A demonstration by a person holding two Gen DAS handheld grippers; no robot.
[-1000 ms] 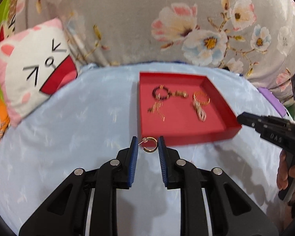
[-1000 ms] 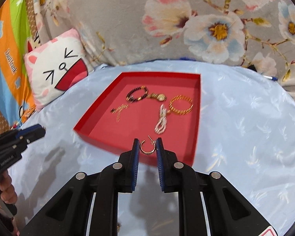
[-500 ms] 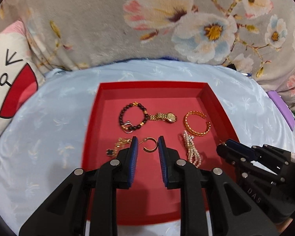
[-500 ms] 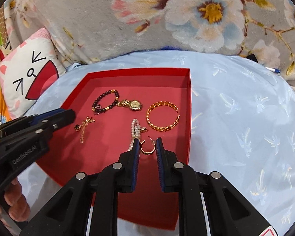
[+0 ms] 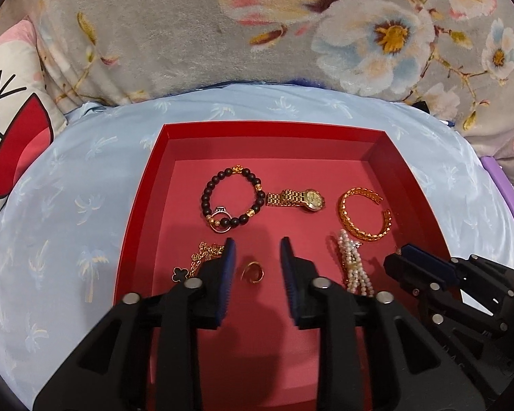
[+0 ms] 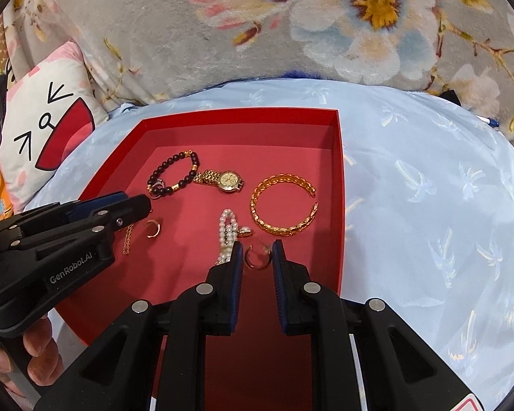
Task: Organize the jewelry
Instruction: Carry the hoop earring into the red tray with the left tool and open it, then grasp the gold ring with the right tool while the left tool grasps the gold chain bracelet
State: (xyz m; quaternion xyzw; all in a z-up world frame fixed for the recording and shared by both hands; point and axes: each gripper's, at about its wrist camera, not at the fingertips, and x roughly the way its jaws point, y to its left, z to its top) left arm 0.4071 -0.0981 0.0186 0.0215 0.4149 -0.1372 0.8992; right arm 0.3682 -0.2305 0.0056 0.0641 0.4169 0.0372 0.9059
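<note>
A red tray lies on the blue cloth and holds jewelry. My left gripper is open above the tray floor; a gold hoop earring lies loose between its fingers, also in the right wrist view. My right gripper is over the tray's right part with a second gold hoop earring between its slightly parted fingers; I cannot tell whether they still touch it. The right gripper also shows in the left wrist view.
In the tray lie a dark bead bracelet, a gold watch, a gold cuff bangle, a pearl strand and a gold chain. A cat pillow and a floral blanket border the cloth.
Both grippers moved down into the tray. The left gripper opened and its earring dropped onto the tray floor. The right gripper's fingers widened around its earring.
</note>
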